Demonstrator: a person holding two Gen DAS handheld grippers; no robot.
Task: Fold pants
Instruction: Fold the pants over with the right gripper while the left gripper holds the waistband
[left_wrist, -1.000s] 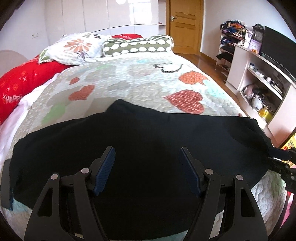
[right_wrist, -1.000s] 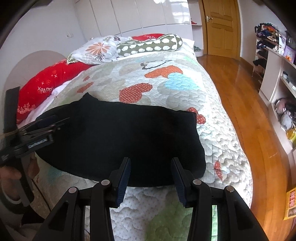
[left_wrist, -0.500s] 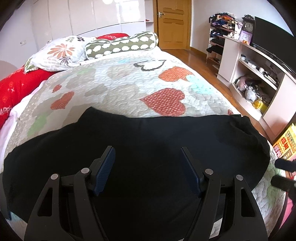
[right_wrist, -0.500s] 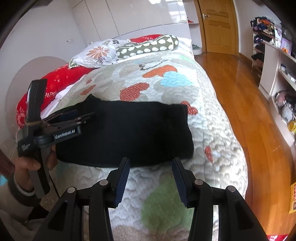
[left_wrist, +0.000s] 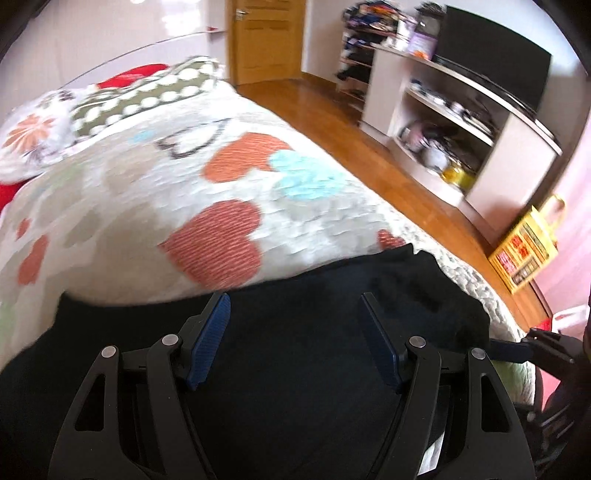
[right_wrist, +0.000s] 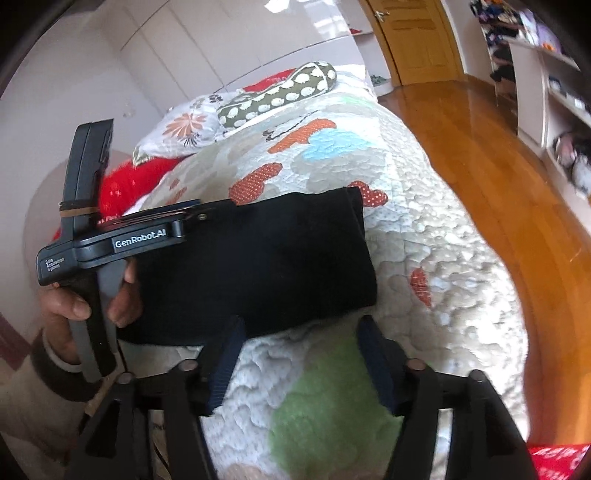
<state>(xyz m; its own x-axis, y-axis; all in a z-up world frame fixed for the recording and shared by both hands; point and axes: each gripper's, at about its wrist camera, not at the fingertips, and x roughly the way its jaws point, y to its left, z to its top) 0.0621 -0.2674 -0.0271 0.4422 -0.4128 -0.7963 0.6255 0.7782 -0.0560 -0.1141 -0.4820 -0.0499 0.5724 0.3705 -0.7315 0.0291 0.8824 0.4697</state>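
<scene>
Your black pants (right_wrist: 258, 258) lie folded in a flat rectangle on the heart-patterned bed quilt (right_wrist: 424, 236), under your left gripper's (left_wrist: 295, 347) wide-open, empty jaws and just ahead of your right gripper's (right_wrist: 299, 354) open, empty jaws

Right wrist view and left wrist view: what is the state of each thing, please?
Black pants: folded, flat on the quilt.
Quilt: spread over the bed.
Left gripper: open, over the pants, holding nothing.
Right gripper: open, at the pants' near edge.
Door: closed.
</scene>
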